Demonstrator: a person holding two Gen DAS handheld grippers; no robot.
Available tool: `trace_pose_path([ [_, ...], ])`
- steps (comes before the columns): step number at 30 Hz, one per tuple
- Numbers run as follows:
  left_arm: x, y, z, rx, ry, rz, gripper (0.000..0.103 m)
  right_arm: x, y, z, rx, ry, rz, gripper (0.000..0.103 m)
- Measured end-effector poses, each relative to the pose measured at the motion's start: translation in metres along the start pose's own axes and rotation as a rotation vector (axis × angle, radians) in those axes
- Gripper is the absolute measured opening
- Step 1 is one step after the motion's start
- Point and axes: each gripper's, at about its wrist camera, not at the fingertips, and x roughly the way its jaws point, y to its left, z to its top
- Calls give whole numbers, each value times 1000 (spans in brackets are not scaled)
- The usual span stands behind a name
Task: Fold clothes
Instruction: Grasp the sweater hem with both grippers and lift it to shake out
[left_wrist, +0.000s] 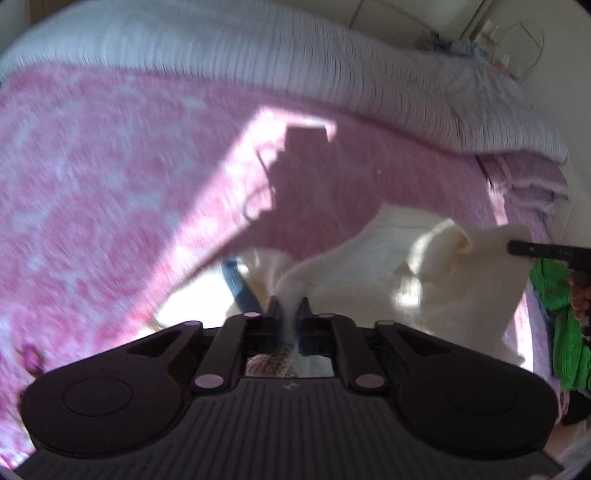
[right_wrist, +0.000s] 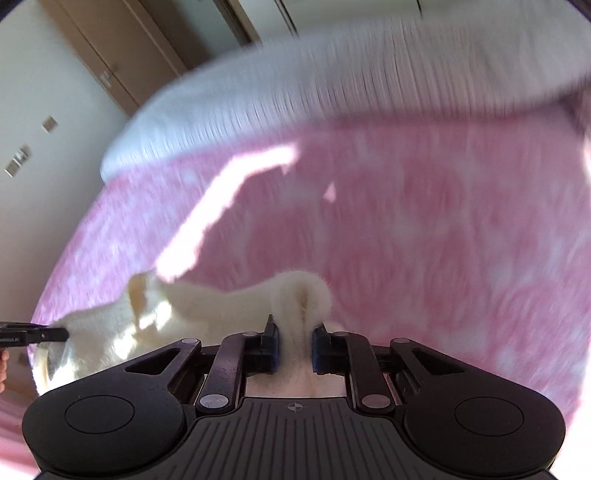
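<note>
A bed (left_wrist: 110, 184) with a pink patterned blanket and white cover (left_wrist: 295, 55), sunlit. Both grippers, left (left_wrist: 289, 308) and right (right_wrist: 294, 332), clamp a cream garment (left_wrist: 424, 280) above it.

Motion blur smears the pink bedspread (right_wrist: 443, 229) and white blanket (left_wrist: 258, 48); a green cloth (left_wrist: 565, 332) is cut off at the right edge.

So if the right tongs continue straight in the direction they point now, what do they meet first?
The right tongs already pinch the cream garment; its bunched fold is directly ahead. Beyond it probably comes the pink blanket, though depth is unclear.
</note>
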Motion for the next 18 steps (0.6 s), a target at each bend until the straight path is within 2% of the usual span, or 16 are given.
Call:
trace_pose_path([
  [3, -40, -4, 33, 49, -131, 37, 2, -38, 31, 18, -86, -128, -23, 14],
  [7, -88, -6, 70, 102, -278, 35, 2, -89, 74, 34, -152, -286, -45, 14],
  [13, -173, -7, 117, 159, -519, -32, 2, -167, 144, 51, -247, -538, -97, 14],
  [18, -236, -5, 135, 227, -668, -92, 2, -227, 200, 58, -315, -736, -147, 14],
])
